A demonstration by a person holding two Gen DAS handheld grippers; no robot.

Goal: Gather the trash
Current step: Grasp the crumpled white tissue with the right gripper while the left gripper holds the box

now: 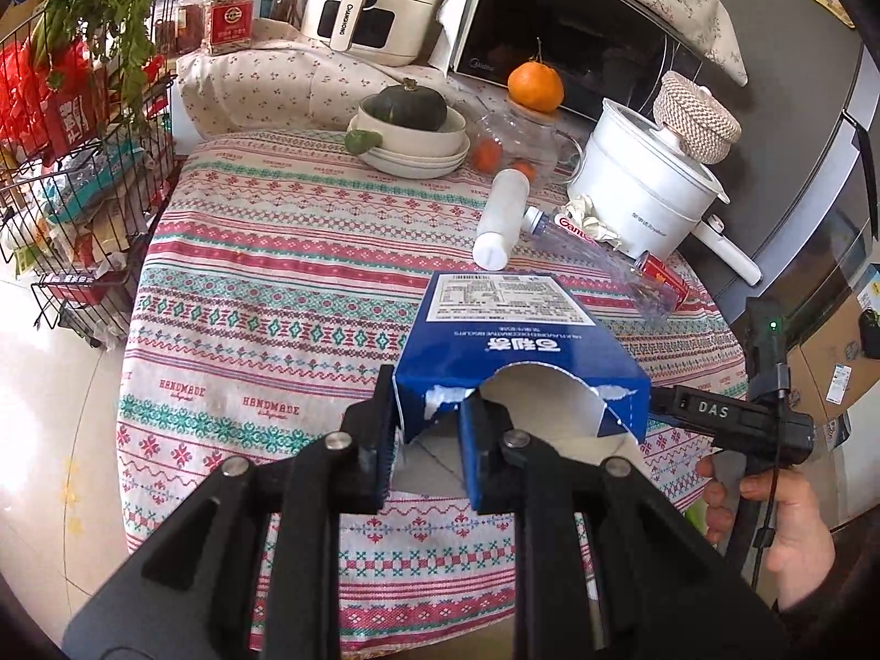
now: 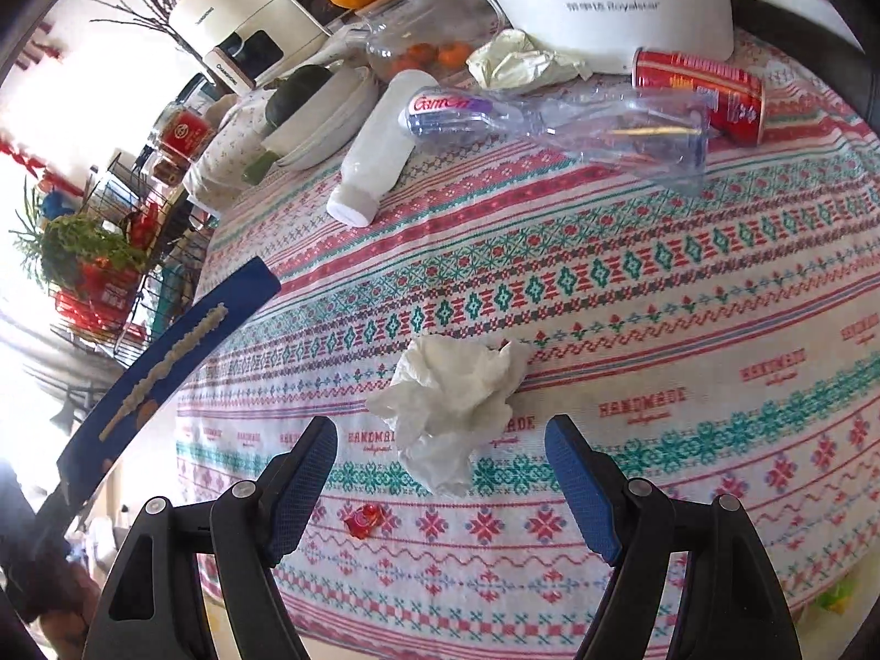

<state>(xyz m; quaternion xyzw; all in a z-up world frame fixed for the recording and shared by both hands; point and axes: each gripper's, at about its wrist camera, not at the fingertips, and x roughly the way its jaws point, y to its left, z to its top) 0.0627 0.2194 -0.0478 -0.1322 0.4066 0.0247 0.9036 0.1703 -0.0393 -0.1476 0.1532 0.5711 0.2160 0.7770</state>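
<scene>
Currently 1 blue box [image 1: 517,341], 1 tissue [image 2: 451,412], 2 bottles [image 2: 374,148].

Trash scattered across the patterned desk

A torn blue box [image 1: 517,352] is lifted at lower centre; a crumpled white tissue [image 2: 451,412] lies at centre; a crushed clear bottle [image 2: 550,121], red can [image 2: 704,91] and white bottle [image 2: 374,148] lie upper centre.
</scene>
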